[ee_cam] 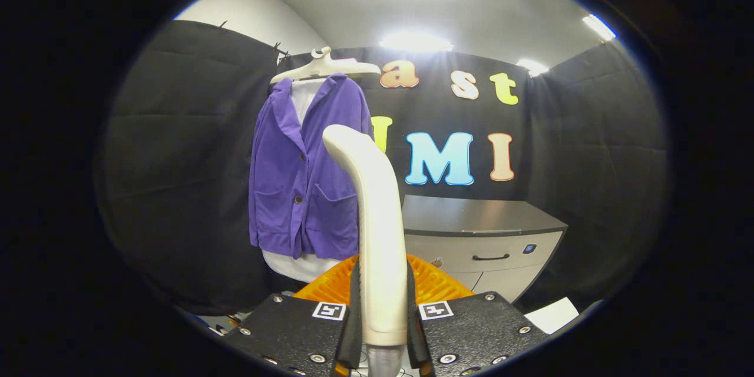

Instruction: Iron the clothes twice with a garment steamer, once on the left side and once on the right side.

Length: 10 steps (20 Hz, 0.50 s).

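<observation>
Currently my tool is clamped on the steamer handle, the purple jacket hanging well ahead; first pass pending, so next I advance toward its left side.

A: What's carrying things here?

B: A cabinet, beyond the gripper, whose fingers clamp the garment steamer from both sides. Dark flat top, pale drawer fronts, one dark handle.

A: And lower down?

B: A white sheet lies flat just beside the cabinet's foot.

A: The clothes?

B: Off the ground: a pale hanger at the wall's top edge bears a purple jacket over a white garment.
</observation>
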Tool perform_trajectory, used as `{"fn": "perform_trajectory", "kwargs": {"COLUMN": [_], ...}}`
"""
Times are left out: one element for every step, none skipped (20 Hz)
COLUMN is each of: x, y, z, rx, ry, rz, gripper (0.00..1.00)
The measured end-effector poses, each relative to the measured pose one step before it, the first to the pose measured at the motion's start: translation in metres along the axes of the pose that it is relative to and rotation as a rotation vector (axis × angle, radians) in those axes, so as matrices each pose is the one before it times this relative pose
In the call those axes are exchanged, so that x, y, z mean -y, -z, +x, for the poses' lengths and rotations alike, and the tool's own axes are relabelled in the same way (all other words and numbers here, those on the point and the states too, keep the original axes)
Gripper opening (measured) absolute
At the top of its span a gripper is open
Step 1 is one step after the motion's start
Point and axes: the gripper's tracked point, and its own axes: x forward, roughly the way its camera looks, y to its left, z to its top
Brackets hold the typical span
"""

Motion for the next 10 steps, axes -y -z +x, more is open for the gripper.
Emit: {"fn": "perform_trajectory", "kwargs": {"x": [0.00245,0.00476,0.00264,0.00183,0.00136,0.00097,0.00125,-0.00015,-0.00054,0.00097], "y": [-0.00692,-0.00414,-0.00615,-0.00775,-0.00795,-0.00716,-0.00709,-0.00752,-0.00682,-0.00494], "z": [-0.00282,-0.00508,-0.00461,-0.00391,-0.00308,-0.00131,-0.00117,-0.00059,-0.00063,-0.00028], "rx": [0.01786,0.01286,0.01146,0.01507,0.01821,0.01317,0.01741,0.01780,0.01696,0.00992], "ry": [-0.00410,0.00229,0.00244,-0.00012,0.00045,0.00453,0.00682,0.00566,0.00809,0.00962], "rz": [0.01883,0.01507,0.01817,0.01534,0.00563,-0.00296,-0.00119,0.00426,0.00468,-0.00061], "gripper": [0.30,0.30,0.30,0.30,0.30,0.30,0.30,0.30,0.30,0.30]}}
